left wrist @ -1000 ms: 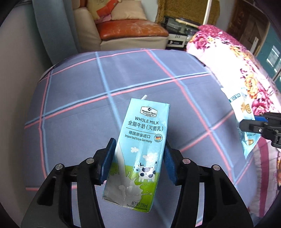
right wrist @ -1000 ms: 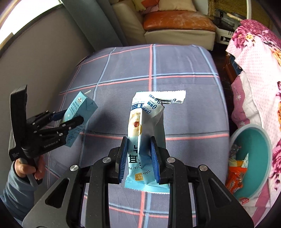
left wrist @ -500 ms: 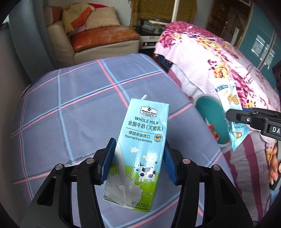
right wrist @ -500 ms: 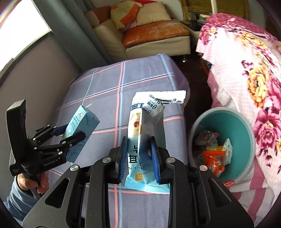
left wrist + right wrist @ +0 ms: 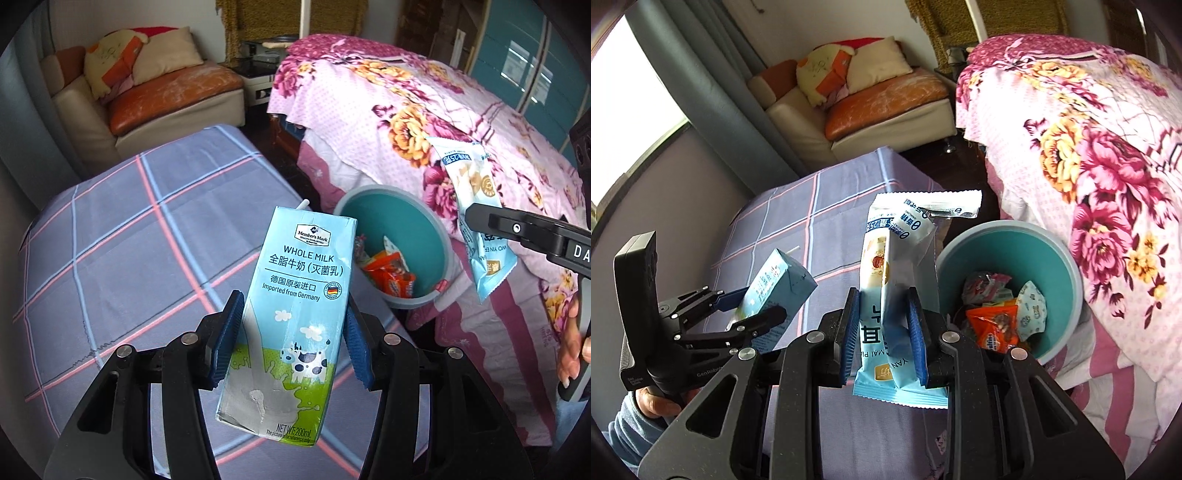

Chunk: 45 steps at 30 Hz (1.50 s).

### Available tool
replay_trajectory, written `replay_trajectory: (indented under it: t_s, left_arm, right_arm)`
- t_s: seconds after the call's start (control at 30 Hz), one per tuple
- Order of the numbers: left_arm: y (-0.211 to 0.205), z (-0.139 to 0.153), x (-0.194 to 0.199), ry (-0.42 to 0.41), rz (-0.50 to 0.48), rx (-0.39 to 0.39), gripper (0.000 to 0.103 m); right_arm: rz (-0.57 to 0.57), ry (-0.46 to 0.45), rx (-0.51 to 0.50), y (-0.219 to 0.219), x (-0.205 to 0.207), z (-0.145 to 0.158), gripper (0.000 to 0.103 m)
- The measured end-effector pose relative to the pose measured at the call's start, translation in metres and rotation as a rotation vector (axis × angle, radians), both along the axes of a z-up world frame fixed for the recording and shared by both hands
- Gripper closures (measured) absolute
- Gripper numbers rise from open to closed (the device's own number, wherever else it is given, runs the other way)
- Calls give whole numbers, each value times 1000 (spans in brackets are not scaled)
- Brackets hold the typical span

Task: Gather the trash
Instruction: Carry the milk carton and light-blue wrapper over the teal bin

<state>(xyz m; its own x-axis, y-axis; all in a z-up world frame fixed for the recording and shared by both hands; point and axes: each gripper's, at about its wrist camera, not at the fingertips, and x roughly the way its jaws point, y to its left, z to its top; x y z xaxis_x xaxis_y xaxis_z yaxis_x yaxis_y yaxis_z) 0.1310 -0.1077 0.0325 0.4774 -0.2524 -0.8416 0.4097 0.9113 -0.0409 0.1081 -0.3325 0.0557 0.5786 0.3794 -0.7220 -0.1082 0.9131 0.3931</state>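
Inspector A: Two grippers, both loaded. Left gripper (image 5: 291, 341), lower centre of the left view, is clamped on a carton (image 5: 291, 306). The blue pads (image 5: 227, 336) press its two sides, and the carton stands nearly upright, top leaning slightly right, a white straw tip at its upper left corner. Print reads "WHOLE MILK".

Inspector B: Confirmed from the right view: the same carton (image 5: 777, 291) sits at centre left, held off the cloth by that gripper (image 5: 746, 308). And the right one?

Inspector A: Right gripper (image 5: 886, 336), lower centre of the right view, is clenched on a wrapper (image 5: 897, 280), pale blue and white, upright, its torn top flap folded toward the right. In the left view the wrapper (image 5: 476, 221) hangs at the right edge of the frame, pinched by the gripper (image 5: 480, 221).

Inspector B: Bin location?

Inspector A: Bin (image 5: 1067, 266), teal inside with a grey rim, centre right of the right view, just beside the wrapper. It stands between the plaid-covered table (image 5: 827, 221) and the floral bedspread (image 5: 1089, 147). Orange and white packets lie in it. In the left view the bin (image 5: 432, 236) shows right of the carton's top.

Inspector B: Background?

Inspector A: Sofa (image 5: 166, 99) with cushions, upper left of both views.
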Motion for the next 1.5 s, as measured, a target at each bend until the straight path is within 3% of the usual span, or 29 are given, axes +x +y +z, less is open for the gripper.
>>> replay_trajectory:
  t_s: [0.57, 1.5]
  left_arm:
    - [-90, 4, -8, 3, -94, 12, 50]
    - [-137, -19, 60, 61, -62, -88, 50]
  right_arm:
    - [-140, -36, 51, -98, -30, -3, 78]
    - [-164, 59, 2, -126, 31, -30, 78]
